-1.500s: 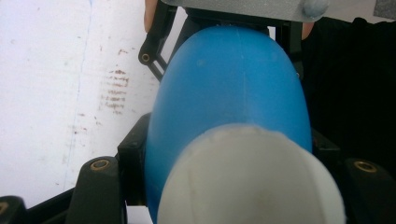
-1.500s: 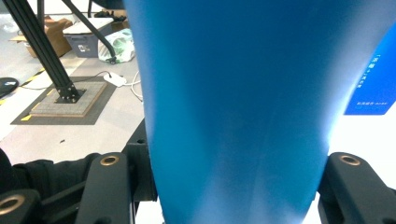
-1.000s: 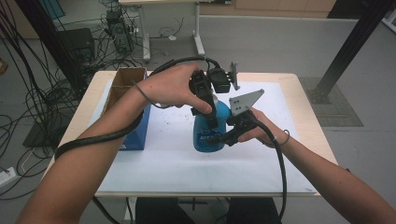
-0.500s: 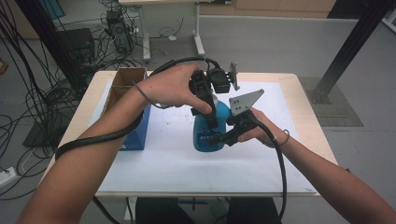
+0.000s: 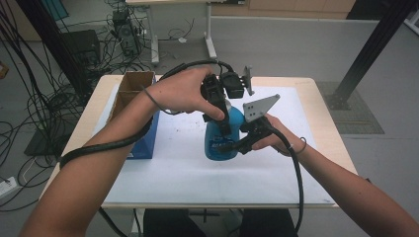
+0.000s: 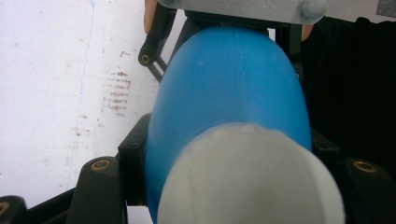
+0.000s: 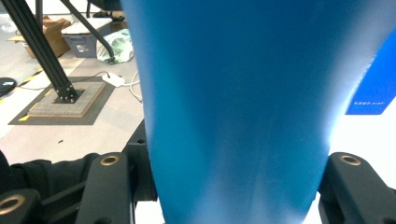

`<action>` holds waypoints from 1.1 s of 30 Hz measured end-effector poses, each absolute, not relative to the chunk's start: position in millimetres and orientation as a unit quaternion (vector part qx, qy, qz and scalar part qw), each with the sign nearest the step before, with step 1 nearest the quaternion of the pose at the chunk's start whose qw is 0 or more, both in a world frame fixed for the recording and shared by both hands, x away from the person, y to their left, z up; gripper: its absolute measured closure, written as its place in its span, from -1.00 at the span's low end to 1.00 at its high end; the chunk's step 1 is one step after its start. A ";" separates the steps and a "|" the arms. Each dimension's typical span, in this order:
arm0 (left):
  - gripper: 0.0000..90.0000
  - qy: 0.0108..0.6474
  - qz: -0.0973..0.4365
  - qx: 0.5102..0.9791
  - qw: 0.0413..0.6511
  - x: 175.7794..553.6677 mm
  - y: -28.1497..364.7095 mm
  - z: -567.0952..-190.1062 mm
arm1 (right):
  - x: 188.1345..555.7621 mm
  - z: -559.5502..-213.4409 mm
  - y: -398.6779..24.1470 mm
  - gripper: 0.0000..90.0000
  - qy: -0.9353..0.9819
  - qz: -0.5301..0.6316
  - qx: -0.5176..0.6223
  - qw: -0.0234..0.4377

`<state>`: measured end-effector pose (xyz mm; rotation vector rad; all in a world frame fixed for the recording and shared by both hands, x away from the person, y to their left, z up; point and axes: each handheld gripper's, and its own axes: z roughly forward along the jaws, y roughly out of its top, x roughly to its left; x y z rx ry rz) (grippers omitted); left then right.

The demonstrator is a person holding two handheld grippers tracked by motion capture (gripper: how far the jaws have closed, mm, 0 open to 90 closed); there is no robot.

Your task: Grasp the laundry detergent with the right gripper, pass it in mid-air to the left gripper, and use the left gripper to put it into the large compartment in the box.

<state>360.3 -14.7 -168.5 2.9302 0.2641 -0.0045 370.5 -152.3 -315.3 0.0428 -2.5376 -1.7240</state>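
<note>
Blue bottle, white cap, held upright on the worktop by two claws.

No change from the earlier high view: both hands, both claws and the blue bottle (image 5: 221,138) sit as before. The bottle stands mid-worktop (image 5: 163,173) on the white sheet, long axis vertical, cap end up, beside the blue box (image 5: 148,140). The left claw (image 5: 223,118) comes down from above and is clamped at the top end; the right claw (image 5: 232,146) is clamped across the body from the side. The left gripper view adds the white cap (image 6: 252,177) and brown smudges (image 6: 116,95) on the sheet; the right gripper view adds the bare blue wall (image 7: 233,107) between its jaws.
</note>
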 end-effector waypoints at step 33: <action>-0.17 0.089 0.005 0.992 0.084 360.6 -18.4 -168.6 | 372.7 -331.8 -157.3 -0.92 -0.793 -0.608 -0.029 0.007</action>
